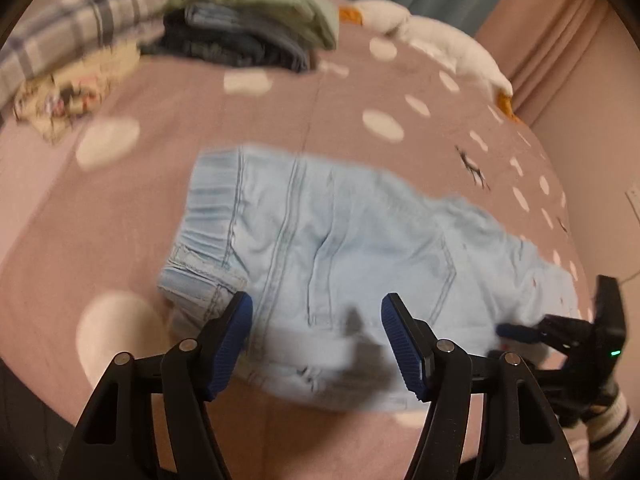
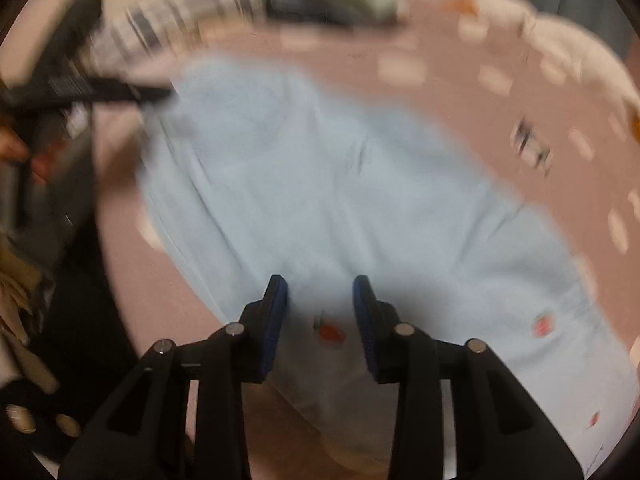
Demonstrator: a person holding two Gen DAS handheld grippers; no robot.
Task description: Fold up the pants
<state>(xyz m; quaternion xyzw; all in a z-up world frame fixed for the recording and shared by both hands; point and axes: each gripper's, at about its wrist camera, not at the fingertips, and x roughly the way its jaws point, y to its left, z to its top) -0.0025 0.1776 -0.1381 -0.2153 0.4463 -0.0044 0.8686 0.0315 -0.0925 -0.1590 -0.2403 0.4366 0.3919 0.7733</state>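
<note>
While my left gripper (image 1: 316, 344) hung over the near edge of the pants (image 1: 340, 256), its jaws stood wide apart with nothing between them. The pants, pale blue denim, lay flat on the pink spotted bedspread (image 1: 180, 120), waistband toward nine o'clock and legs running off toward four o'clock in the left wrist view. My right gripper (image 1: 516, 330) showed at four o'clock in that view, its blue tip touching the leg end of the cloth; from there I could not tell how its jaws stood. In the right wrist view my right gripper (image 2: 320, 316) had its jaws parted, holding nothing, over the pants (image 2: 320, 184), which filled the middle of a blurred picture; small red marks (image 2: 330, 332) dotted the cloth near six o'clock. My left gripper (image 2: 120, 92) reached in from ten o'clock there, its tip at the cloth's far corner. A stack of folded clothes (image 1: 248, 28) sat at twelve o'clock in the left view, a plaid cloth (image 1: 72, 32) beside it at ten o'clock, and a white plush toy (image 1: 440, 44) at one o'clock.
</note>
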